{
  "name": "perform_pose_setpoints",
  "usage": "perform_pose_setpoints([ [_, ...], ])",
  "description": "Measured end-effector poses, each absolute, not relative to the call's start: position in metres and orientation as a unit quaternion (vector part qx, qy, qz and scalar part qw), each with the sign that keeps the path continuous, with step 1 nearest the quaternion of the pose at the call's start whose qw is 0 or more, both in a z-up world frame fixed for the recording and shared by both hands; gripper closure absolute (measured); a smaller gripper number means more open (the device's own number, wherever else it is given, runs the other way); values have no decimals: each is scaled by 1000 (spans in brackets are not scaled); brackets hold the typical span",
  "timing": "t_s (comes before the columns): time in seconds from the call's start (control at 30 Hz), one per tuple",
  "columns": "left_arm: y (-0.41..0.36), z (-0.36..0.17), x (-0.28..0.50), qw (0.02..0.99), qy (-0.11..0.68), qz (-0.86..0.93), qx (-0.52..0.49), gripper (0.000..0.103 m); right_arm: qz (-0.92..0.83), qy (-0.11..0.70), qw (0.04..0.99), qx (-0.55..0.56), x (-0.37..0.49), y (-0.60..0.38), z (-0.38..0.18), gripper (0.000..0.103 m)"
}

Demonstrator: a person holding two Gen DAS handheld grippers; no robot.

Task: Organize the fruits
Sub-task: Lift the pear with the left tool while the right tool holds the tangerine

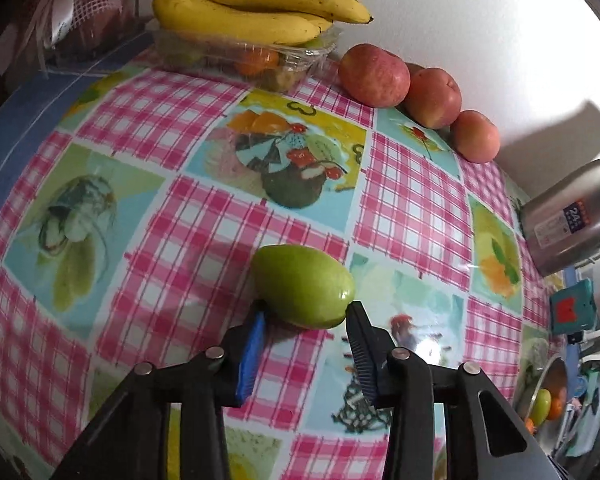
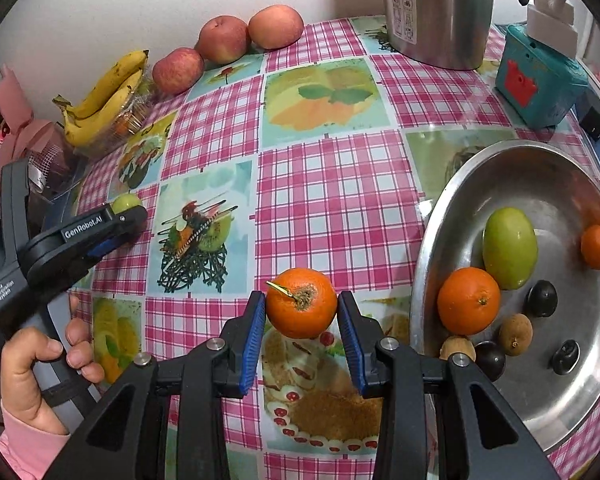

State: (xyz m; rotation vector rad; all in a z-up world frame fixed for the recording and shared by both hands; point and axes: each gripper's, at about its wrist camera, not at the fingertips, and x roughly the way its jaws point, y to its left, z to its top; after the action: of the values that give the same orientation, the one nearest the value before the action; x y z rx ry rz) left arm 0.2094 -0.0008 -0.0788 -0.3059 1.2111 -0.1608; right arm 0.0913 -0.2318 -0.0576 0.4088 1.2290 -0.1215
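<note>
A green oval fruit [image 1: 302,286] lies on the checked tablecloth [image 1: 180,220]. My left gripper [image 1: 307,309] has both fingertips pressed on the fruit's near end, one on each side. From the right wrist view, that same left gripper [image 2: 129,213] shows at the left with the green fruit [image 2: 126,201] at its tips. My right gripper [image 2: 300,314] is shut on an orange [image 2: 301,308], stem end up, just left of a steel bowl [image 2: 432,236]. The bowl holds another green fruit [image 2: 510,254], two oranges [image 2: 468,300] and several small dark and brown fruits.
Along the back wall are bananas [image 1: 252,8] on a clear plastic box [image 1: 260,60] and three apples [image 1: 374,76]. A steel flask [image 2: 440,8] and a teal box [image 2: 540,84] stand beyond the bowl. A person's hand [image 2: 32,372] holds the left gripper's handle.
</note>
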Motion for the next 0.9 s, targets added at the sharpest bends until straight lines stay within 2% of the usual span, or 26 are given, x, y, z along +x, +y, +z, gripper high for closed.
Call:
perform_pose_setpoints([
  [0.13, -3, -74, 194, 803, 572, -76, -149, 63, -53, 567, 798, 197, 90, -233, -52, 65],
  [0.2, -1, -68, 185, 802, 573, -77, -150, 68, -51, 566, 798, 200, 89, -233, -49, 65],
  [0.23, 0, -66, 181, 801, 575, -78, -149, 78, -49, 566, 798, 200, 89, -233, -48, 65],
  [0.27, 0, -64, 177, 799, 577, -81, -148, 83, -48, 566, 798, 201, 88, -233, -47, 65],
  [0.43, 5, -60, 169, 794, 582, -86, -152, 82, -46, 562, 800, 206, 81, -236, -40, 65],
  [0.5, 11, -54, 168, 799, 574, -85, -159, 79, -44, 561, 801, 206, 78, -237, -38, 65],
  [0.53, 12, -52, 168, 801, 571, -81, -158, 71, -43, 560, 801, 207, 77, -237, -38, 65],
  [0.57, 10, -51, 169, 803, 570, -76, -154, 57, -43, 559, 802, 208, 77, -238, -37, 65],
  [0.6, 9, -51, 171, 806, 569, -69, -145, 52, -43, 558, 802, 209, 77, -239, -36, 65],
  [0.9, -7, -68, 206, 798, 574, -86, -160, 45, -34, 554, 803, 218, 77, -239, -34, 65],
])
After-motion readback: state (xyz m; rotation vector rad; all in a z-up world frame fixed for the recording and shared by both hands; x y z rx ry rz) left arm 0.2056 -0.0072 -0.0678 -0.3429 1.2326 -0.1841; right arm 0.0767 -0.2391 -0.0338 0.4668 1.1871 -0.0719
